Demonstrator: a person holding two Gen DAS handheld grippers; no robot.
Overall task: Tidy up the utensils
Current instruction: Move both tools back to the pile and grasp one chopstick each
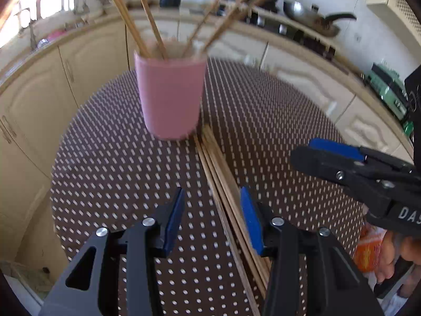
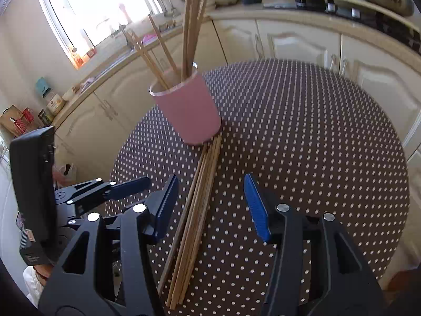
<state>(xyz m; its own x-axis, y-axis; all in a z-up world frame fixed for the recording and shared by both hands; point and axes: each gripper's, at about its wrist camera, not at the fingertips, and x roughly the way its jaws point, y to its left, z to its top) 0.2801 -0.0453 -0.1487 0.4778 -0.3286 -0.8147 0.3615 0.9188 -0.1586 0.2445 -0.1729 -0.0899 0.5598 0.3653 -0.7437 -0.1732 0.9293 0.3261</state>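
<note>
Fingers spread wide on both grippers, nothing held. Left gripper (image 1: 211, 220) and right gripper (image 2: 210, 205) both above loose chopsticks (image 2: 194, 210) on dotted table (image 2: 315, 131). Bundle's long axis running away toward pink cup (image 2: 188, 110), far ends touching its base. Right view: bundle centred between fingers. Left view: nearer right-hand pad.

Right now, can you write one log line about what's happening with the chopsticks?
step: gathering | left tool: open, empty | right tool: open, empty | loose wooden chopsticks: flat on dotted tablecloth | pink cup: upright, holding several
</note>
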